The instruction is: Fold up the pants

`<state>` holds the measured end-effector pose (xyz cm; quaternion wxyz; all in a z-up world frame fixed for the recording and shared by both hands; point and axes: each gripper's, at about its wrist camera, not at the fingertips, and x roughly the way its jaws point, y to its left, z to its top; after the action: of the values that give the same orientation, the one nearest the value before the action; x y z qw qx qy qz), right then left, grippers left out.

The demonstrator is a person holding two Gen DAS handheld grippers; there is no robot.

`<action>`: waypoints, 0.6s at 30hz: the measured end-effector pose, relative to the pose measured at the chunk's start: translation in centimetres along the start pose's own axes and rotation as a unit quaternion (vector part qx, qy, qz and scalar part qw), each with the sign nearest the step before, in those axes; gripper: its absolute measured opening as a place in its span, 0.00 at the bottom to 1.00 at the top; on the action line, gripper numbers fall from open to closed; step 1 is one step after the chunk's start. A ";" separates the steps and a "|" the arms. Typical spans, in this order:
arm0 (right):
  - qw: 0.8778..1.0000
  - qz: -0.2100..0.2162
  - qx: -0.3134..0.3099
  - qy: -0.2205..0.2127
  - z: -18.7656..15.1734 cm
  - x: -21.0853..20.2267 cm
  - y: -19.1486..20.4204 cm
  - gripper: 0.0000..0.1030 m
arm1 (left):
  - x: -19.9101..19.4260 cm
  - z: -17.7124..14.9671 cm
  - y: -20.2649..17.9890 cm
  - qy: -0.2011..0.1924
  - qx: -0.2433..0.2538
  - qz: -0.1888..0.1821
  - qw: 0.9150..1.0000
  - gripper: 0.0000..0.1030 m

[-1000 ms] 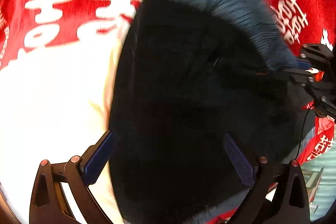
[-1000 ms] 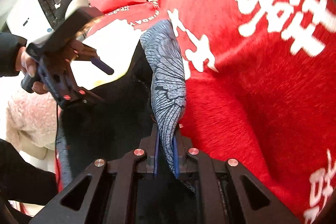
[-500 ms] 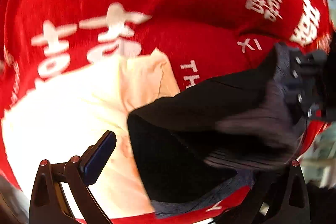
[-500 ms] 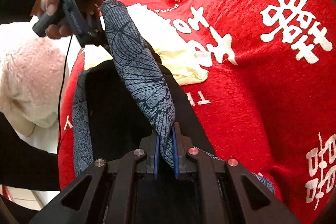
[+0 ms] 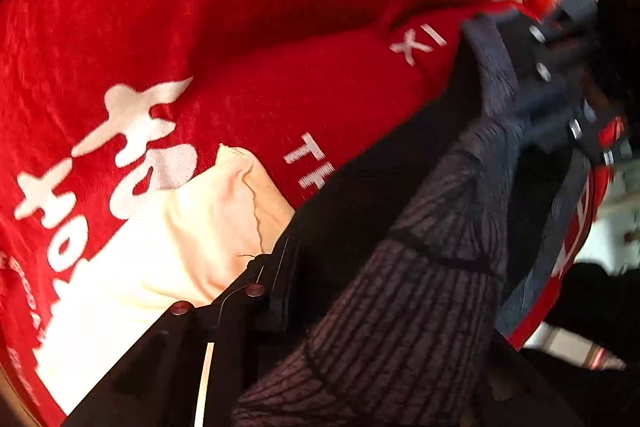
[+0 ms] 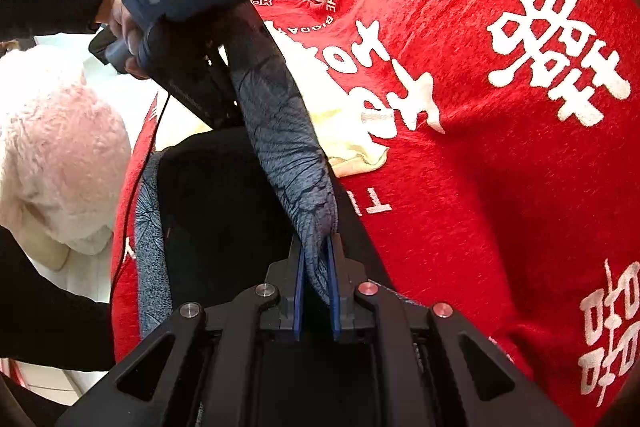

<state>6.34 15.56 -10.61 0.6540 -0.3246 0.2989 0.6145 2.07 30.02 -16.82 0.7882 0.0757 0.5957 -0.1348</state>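
We hold the limp grey-blue leaf-patterned pants [image 6: 288,147] by the edge: right gripper [image 6: 316,291] and left gripper [image 6: 224,107] both clamp it. Being light, floppy cloth, it sags between us, so we judge corner grips best.

Bright indoor light, strong on red cloth [image 6: 500,187]. Cream fabric [image 5: 152,267] overexposed, glaring. Left view smeared by motion blur, worst at right edge. Right view sharp. Fisheye bending, dark vignette in corners.
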 end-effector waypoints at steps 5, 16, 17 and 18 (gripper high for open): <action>1.000 -0.008 0.011 -0.002 -0.2 -0.8 1.1 0.11 | -1.6 -3.0 -3.9 -0.002 0.014 0.028 1.000 0.18; 0.999 0.023 -0.019 0.042 -2.1 1.1 11.9 0.08 | 0.8 -11.0 -7.2 0.013 0.045 0.083 0.995 0.19; 0.998 0.021 -0.029 0.059 -2.9 2.8 12.8 0.08 | 1.5 -11.5 -8.3 0.009 0.079 0.105 0.991 0.19; 0.997 0.019 -0.035 0.069 -3.4 3.8 13.2 0.08 | 1.8 -11.9 -9.2 0.001 0.107 0.126 0.986 0.19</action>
<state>-6.59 15.58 -16.45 0.6084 -0.3829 0.3280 0.6128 -11.18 24.35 -21.46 0.7858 0.2343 0.5641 -0.0969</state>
